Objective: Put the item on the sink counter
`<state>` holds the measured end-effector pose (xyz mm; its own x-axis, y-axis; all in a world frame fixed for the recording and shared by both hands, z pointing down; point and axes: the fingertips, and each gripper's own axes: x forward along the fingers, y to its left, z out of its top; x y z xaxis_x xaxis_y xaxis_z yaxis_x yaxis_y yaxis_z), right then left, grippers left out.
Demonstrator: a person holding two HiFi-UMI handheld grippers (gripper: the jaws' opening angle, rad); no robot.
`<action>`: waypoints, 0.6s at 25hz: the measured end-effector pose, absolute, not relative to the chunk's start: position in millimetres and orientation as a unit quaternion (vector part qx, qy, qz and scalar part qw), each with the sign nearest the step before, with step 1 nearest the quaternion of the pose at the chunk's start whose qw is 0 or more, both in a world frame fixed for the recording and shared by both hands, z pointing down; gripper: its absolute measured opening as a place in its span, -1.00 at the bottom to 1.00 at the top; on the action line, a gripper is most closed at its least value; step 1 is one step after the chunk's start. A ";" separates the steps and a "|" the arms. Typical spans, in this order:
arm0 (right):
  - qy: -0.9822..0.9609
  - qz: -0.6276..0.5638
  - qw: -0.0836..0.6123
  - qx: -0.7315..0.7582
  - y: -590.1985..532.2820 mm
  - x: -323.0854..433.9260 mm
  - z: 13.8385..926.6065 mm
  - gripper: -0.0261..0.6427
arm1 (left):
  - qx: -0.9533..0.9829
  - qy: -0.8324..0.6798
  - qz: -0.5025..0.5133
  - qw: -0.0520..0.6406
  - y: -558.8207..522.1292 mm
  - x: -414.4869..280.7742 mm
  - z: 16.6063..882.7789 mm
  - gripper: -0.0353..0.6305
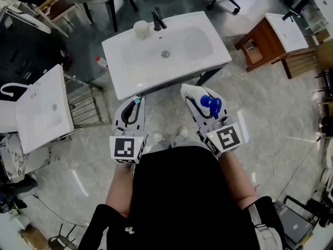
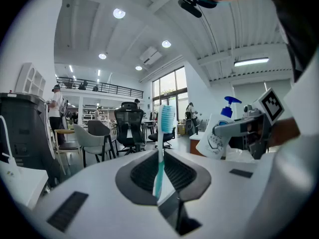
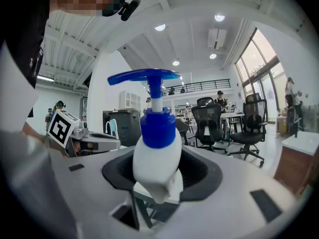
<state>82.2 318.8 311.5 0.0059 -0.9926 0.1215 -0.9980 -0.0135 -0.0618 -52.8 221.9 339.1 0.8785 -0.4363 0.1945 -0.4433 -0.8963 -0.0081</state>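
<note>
Two-handed, just short of the white sink table (image 1: 118, 61), clamping a toothbrush (image 2: 161, 148) upright in the jaws of the left gripper (image 1: 135, 103) and a blue-pump bottle (image 3: 155, 156) in the wide-set jaws of the right gripper (image 1: 200, 97), both near level, likely to set them down without tipping.

Bright, even light from round ceiling lamps (image 2: 118, 13) and tall windows (image 2: 169, 89) whitens the sink (image 1: 165, 51) almost to glare, lays pale streaks on the glossy floor (image 1: 78, 182) in front of the sink and a dark shadow under it, while both gripper views bulge, darken to black at the corners and blur up close.
</note>
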 end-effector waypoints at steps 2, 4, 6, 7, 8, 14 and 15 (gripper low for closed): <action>-0.700 0.070 0.019 0.711 322.4 87.6 313.2 -0.28 | 0.969 -0.226 0.097 0.020 225.3 -47.7 340.9 -0.76; -0.700 0.075 0.017 0.710 325.5 93.3 315.8 -0.28 | 0.969 -0.226 0.099 0.021 227.7 -42.0 343.4 -0.76; -0.701 0.081 0.014 0.709 327.7 99.4 318.6 -0.28 | 0.968 -0.227 0.104 0.020 228.7 -36.2 346.1 -0.76; -0.701 0.085 0.010 0.708 328.7 102.6 319.7 -0.28 | 0.968 -0.227 0.106 0.020 228.8 -33.6 346.9 -0.76; -0.701 0.089 0.005 0.707 329.6 105.9 320.3 -0.28 | 0.967 -0.228 0.108 0.019 228.8 -31.3 347.2 -0.76; -0.703 0.099 -0.009 0.704 332.0 126.8 323.0 -0.28 | 0.962 -0.244 0.119 0.017 227.4 -19.7 349.7 -0.76; -0.705 0.099 -0.010 0.702 332.1 130.0 324.1 -0.28 | 0.961 -0.247 0.120 0.017 227.3 -17.5 350.3 -0.76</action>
<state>130.0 332.1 324.1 -0.0148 -0.9920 0.1252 -0.9881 -0.0047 -0.1539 -17.5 227.3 350.3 0.8488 -0.4711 0.2398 -0.4792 -0.8773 -0.0272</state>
